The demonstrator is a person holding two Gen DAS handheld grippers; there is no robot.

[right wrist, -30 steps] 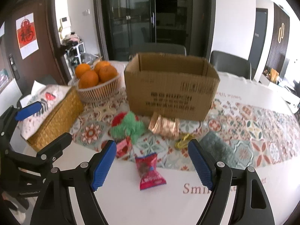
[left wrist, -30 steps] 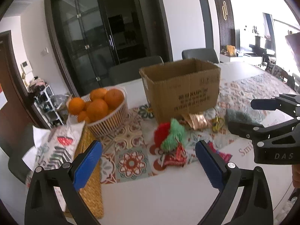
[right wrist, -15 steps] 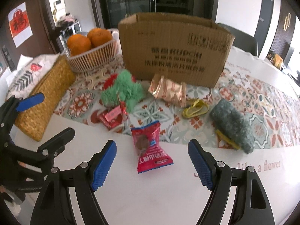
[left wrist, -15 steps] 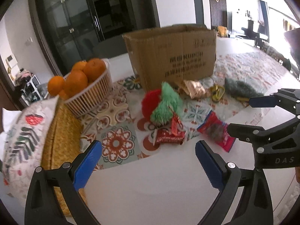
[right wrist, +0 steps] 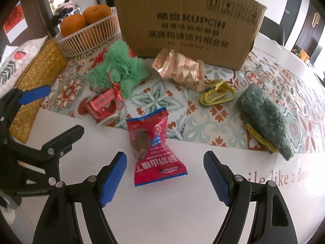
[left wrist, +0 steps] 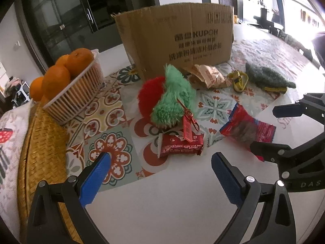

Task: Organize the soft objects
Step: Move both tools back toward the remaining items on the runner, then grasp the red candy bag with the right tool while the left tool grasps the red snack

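Observation:
A cardboard box (left wrist: 178,36) (right wrist: 186,22) stands at the back of the table. In front lie a green and red plush toy (left wrist: 172,99) (right wrist: 117,69), a small red packet (left wrist: 180,145) (right wrist: 99,105), a red snack bag (left wrist: 247,129) (right wrist: 152,142), a gold wrapper (left wrist: 209,76) (right wrist: 180,69), a yellow strap (left wrist: 239,80) (right wrist: 217,95) and a dark green fuzzy pouch (left wrist: 268,77) (right wrist: 264,118). My left gripper (left wrist: 160,174) is open, just short of the small red packet. My right gripper (right wrist: 164,179) is open, its fingers either side of the snack bag's near end.
A white basket of oranges (left wrist: 75,89) (right wrist: 89,32) stands at the left. A woven yellow tray (left wrist: 42,154) (right wrist: 38,81) with a printed cloth lies beside it. A patterned runner (left wrist: 113,122) covers the table's middle.
Both grippers have moved forward and down toward the items; the objects loom larger. The right gripper now straddles the snack bag. Both stay open.

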